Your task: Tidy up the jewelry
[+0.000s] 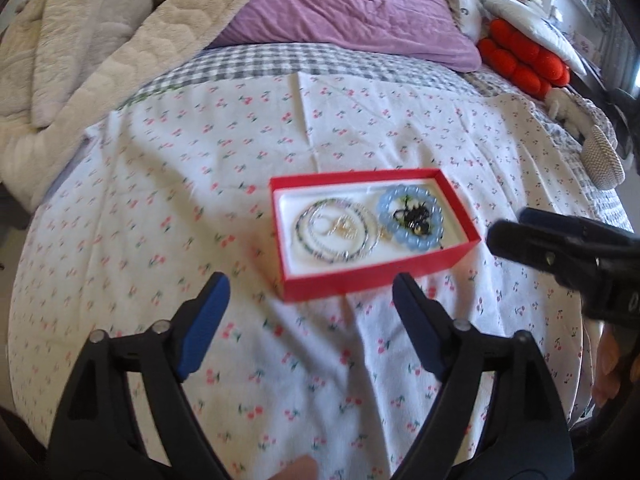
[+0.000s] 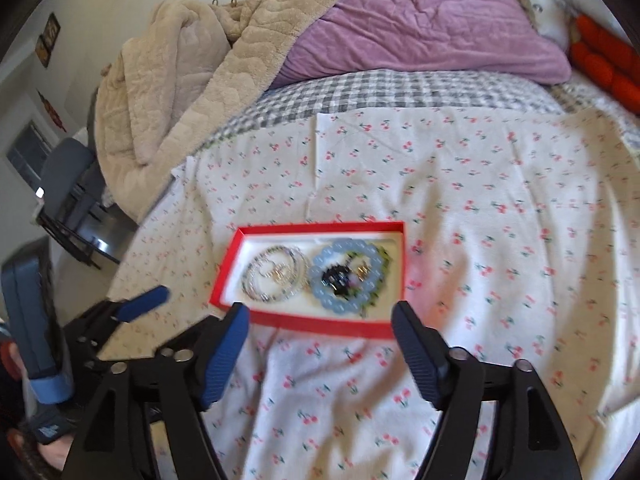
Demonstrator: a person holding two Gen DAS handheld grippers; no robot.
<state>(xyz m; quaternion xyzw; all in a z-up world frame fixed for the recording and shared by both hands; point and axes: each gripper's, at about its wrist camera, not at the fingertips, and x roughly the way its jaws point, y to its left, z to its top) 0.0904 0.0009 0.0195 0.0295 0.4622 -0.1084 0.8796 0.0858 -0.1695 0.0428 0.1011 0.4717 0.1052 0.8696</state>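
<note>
A: Both tongs spread wide, nothing between the pads. Left gripper (image 1: 310,312) hangs just short of the red box (image 1: 372,276); right gripper (image 2: 320,334) does the same from its side.

B: Box location?

A: Flat on the cherry-print sheet (image 2: 480,208), lid off, white lining. Coiled beaded necklaces (image 1: 336,232) fill one half, a pale blue bead bracelet (image 1: 412,216) the other, with small dark pieces inside the ring.

B: Surroundings?

A: Purple pillow (image 1: 360,12) and beige blanket (image 2: 180,80) well behind the box.
</note>
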